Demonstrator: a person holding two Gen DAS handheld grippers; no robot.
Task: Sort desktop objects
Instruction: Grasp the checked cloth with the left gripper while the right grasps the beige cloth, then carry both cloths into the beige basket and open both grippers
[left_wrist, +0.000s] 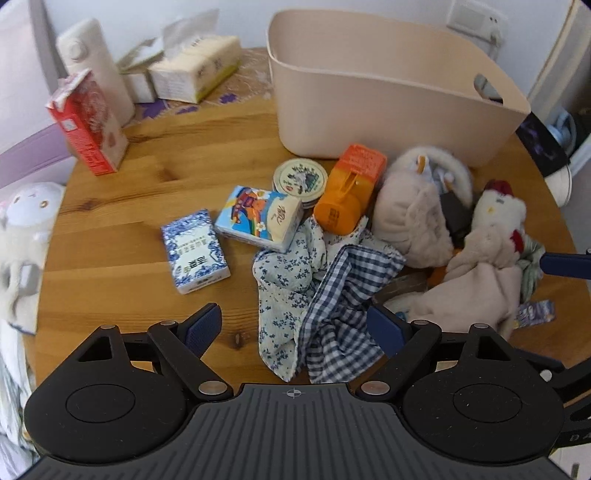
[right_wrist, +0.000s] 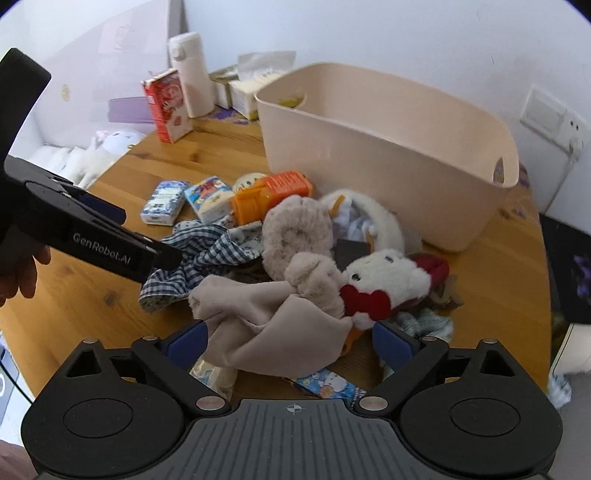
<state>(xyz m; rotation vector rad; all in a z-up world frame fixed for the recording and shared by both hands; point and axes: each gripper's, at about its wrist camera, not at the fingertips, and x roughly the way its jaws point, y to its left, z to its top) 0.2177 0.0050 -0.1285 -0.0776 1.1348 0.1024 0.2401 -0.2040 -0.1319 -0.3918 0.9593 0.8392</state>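
Observation:
A beige bin (left_wrist: 388, 92) stands at the back of the round wooden table (left_wrist: 122, 236); it also shows in the right wrist view (right_wrist: 369, 147). In front of it lies a heap: blue checked cloth (left_wrist: 343, 295), floral cloth (left_wrist: 284, 288), beige plush (left_wrist: 410, 221), white plush with a red bow (right_wrist: 384, 277), orange carton (left_wrist: 351, 188), round tin (left_wrist: 300, 178), two tissue packs (left_wrist: 195, 251) (left_wrist: 258, 218). My left gripper (left_wrist: 295, 328) is open, its jaws either side of the cloths. My right gripper (right_wrist: 291, 343) is open over the beige plush cloth (right_wrist: 280, 332).
A red carton (left_wrist: 88, 125), a white bottle (left_wrist: 96, 66) and tissue boxes (left_wrist: 195, 74) stand at the back left. A white plush (left_wrist: 22, 236) sits at the left edge. A small blue wrapper (right_wrist: 325, 384) lies near the front edge.

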